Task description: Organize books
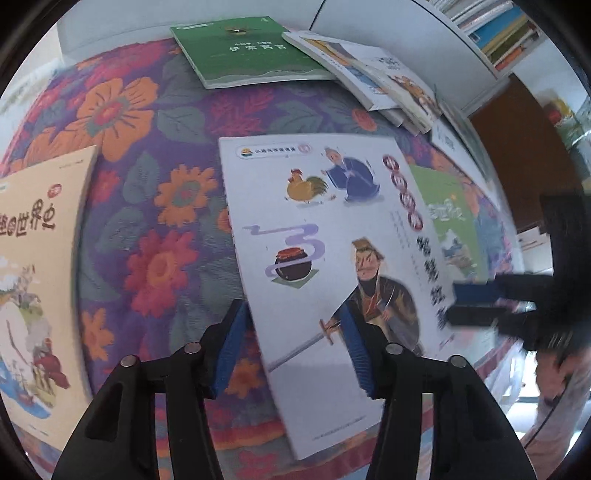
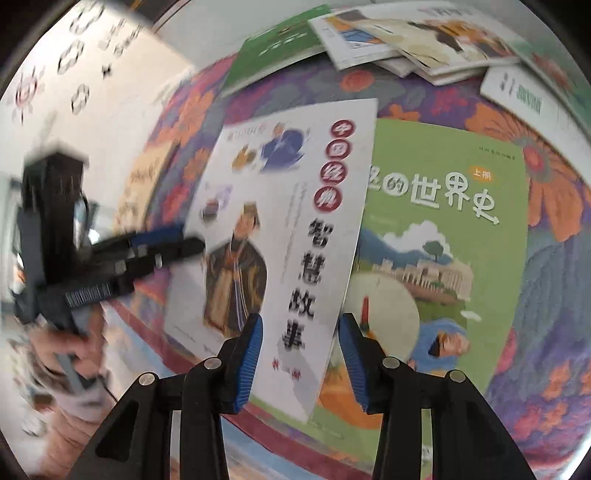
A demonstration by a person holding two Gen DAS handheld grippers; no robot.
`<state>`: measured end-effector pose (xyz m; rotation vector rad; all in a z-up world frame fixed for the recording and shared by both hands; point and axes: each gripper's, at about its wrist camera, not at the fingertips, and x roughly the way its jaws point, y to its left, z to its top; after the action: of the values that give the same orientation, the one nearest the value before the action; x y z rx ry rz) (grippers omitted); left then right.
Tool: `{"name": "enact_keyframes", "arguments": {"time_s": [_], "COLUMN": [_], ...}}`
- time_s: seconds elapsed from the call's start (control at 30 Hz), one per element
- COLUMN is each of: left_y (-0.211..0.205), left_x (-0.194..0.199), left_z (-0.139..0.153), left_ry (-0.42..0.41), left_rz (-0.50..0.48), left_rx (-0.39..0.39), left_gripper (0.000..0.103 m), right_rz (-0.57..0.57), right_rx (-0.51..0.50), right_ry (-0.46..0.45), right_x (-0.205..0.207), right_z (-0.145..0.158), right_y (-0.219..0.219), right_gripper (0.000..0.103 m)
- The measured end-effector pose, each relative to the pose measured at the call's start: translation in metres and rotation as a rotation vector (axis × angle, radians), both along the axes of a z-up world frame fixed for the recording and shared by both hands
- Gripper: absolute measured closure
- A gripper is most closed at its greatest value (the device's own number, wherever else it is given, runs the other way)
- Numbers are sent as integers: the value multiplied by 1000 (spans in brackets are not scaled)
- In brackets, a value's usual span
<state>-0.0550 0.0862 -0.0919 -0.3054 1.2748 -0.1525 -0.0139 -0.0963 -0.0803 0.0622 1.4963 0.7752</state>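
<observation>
A white picture book (image 1: 317,236) (image 2: 288,206) lies on a floral cloth (image 1: 147,192), its right side overlapping a green world-history book (image 2: 443,240) (image 1: 454,218). My left gripper (image 1: 291,307) stands open astride the white book's left edge, one blue pad over the cloth and the other over the cover. My right gripper (image 2: 300,318) is open too, astride the same book's right edge, with one pad over the green book. Each gripper also shows in the other's view, blurred: the right gripper (image 1: 456,304), the left gripper (image 2: 192,242). Neither gripper's pads press on the book.
A tan book (image 1: 33,258) lies at the left. At the far side of the cloth are a dark green book (image 1: 251,51) and a loose pile of several books (image 1: 384,81). A white shelf with books (image 1: 498,33) stands beyond. A hand (image 2: 62,354) holds the left gripper.
</observation>
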Motion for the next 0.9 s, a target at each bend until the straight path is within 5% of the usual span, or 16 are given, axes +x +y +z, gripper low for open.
{"name": "enact_keyframes", "arguments": {"time_s": [0.17, 0.33, 0.5, 0.9], "left_y": [15, 33, 47, 62], "left_x": [-2, -2, -2, 1], "left_z": [2, 1, 1, 2], "left_ry": [3, 6, 13, 16], "left_rz": [22, 49, 63, 85], "left_rx": [-6, 82, 38, 99], "left_gripper": [58, 58, 58, 58], "right_rz": [-4, 39, 47, 76], "right_rx": [10, 37, 2, 14], "right_ry": [-8, 17, 9, 29], "right_x": [11, 6, 4, 10], "right_z": [-1, -6, -6, -7], "right_y": [17, 40, 56, 71], "right_gripper": [60, 60, 58, 58]}}
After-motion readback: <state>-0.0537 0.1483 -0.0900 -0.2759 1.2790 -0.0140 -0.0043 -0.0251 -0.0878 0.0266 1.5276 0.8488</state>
